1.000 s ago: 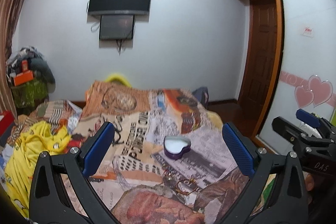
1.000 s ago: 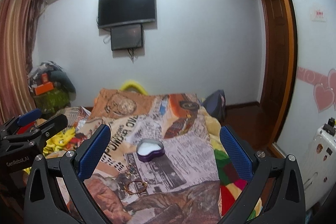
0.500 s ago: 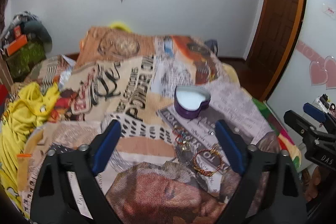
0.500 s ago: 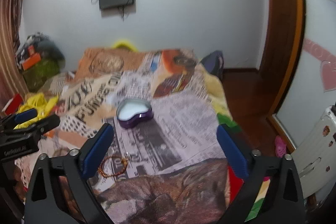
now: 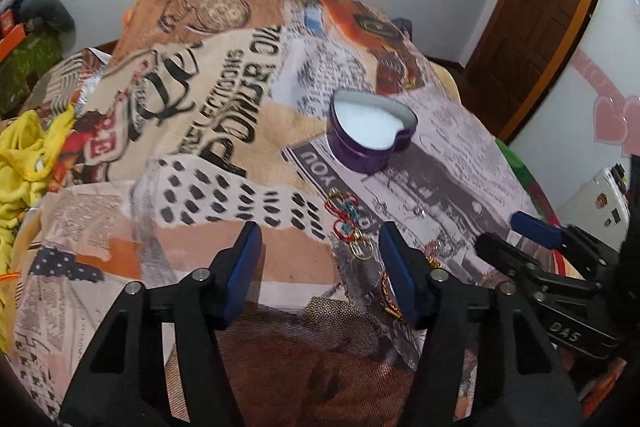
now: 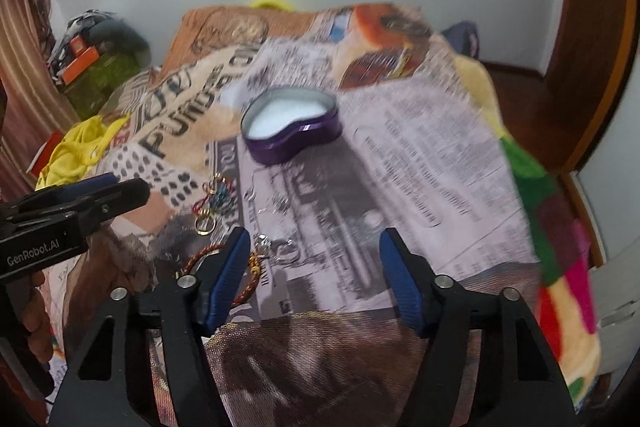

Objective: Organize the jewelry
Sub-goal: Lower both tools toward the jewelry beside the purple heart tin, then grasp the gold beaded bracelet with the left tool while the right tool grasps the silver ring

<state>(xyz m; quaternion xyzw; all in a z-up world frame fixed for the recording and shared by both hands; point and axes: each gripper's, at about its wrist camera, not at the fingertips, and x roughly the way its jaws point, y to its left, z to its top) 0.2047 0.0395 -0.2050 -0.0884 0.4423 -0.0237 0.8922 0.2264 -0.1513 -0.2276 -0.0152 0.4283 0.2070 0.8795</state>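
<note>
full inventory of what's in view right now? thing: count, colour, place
heart-shaped tin: 1, purple with white inside, open, on blanket, far side
wire jewelry cluster: 1, red, blue and gold, nearer than tin
cord bracelet: 1, red-gold, partly behind right claw's finger
blanket: 1, newspaper-print collage, covers bed
yellow cloth: 1, bed's left edge
door: 1, brown wood, right
left claw: jaws closing, nothing between
right claw: jaws closing, nothing between
</note>
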